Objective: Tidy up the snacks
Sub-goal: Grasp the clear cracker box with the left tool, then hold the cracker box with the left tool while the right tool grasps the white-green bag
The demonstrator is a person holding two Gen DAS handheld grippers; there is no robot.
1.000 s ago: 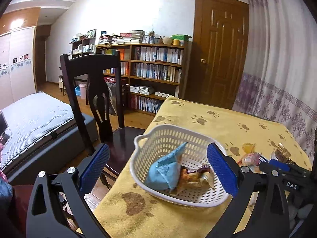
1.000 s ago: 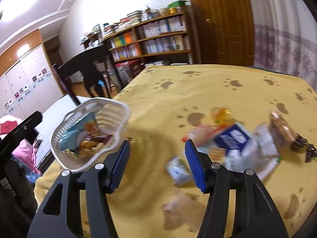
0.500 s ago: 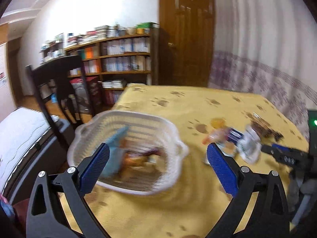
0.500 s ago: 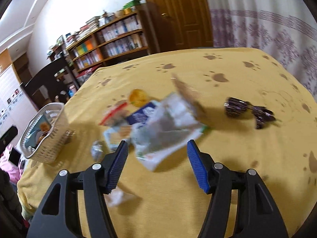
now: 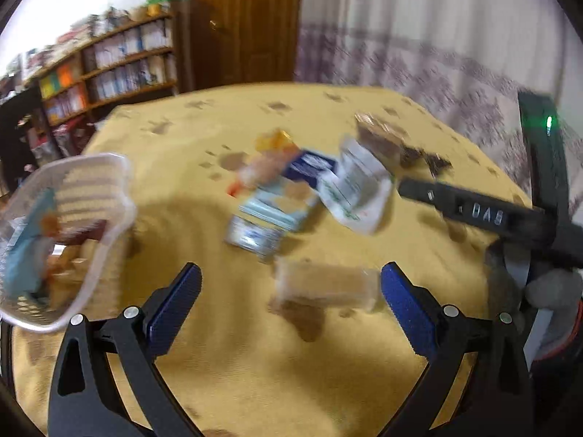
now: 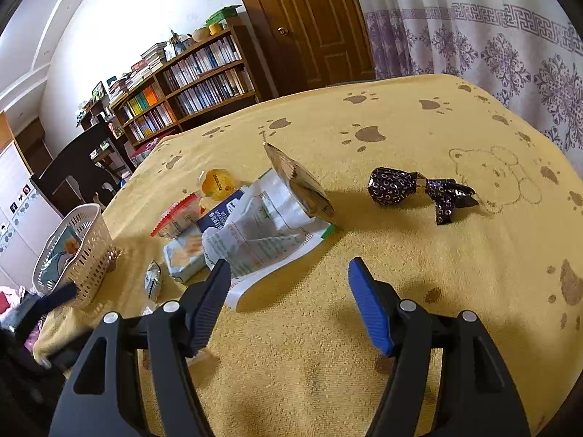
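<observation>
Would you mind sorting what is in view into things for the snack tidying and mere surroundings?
For the job: white basket, white snack bag, orange jelly cup, dark wrapped sweets.

Just surroundings: bookshelf, chair, door, curtain.

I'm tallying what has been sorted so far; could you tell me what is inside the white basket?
The white basket holds a light blue packet; its wall and that packet hide anything else inside.
</observation>
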